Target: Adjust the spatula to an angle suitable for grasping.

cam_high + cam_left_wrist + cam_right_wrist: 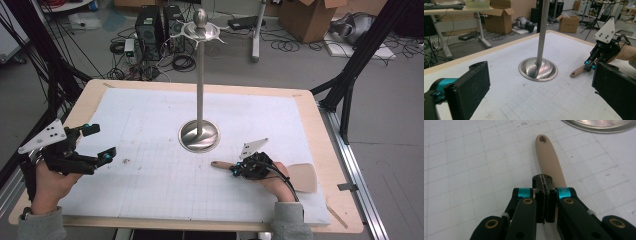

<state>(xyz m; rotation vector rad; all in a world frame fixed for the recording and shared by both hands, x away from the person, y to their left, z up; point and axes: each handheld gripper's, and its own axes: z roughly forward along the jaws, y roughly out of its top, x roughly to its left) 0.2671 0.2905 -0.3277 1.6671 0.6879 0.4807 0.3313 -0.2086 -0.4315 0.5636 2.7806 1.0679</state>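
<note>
**On the white mat, a spatula waited under a closed gripper**

On the white grid mat [150, 150], near the right front of the table [327, 150], a tan spatula [300, 177] lay flat. Its wide blade pointed to the right edge. Its long handle [550, 161] pointed left, toward the round base of the shiny metal stand [199, 135]. The handle had a small hole at its tip.

The spatula looked light and smooth, maybe plastic or rubbery. It would likely be easy to lift, but the blade could bend a bit and the smooth handle might slip. The best place to take hold looked like the middle of the handle, where it was thick and even, with the jaws crossing it from side to side.

The right gripper [236, 170] sat right over the handle, low to the mat. Its two black jaws were pressed tight together, with nothing between them. The handle ran beside and under the tips, so they were not pinching it. It was hard to tell if the tips touched the handle. The hand [277, 182] behind it rested low, reaching left along the spatula.

The left gripper [97, 145] hung above the left side of the mat, well apart from the spatula. Its jaws were spread wide and held nothing. It pointed toward the stand, tipped a little downward.
</note>
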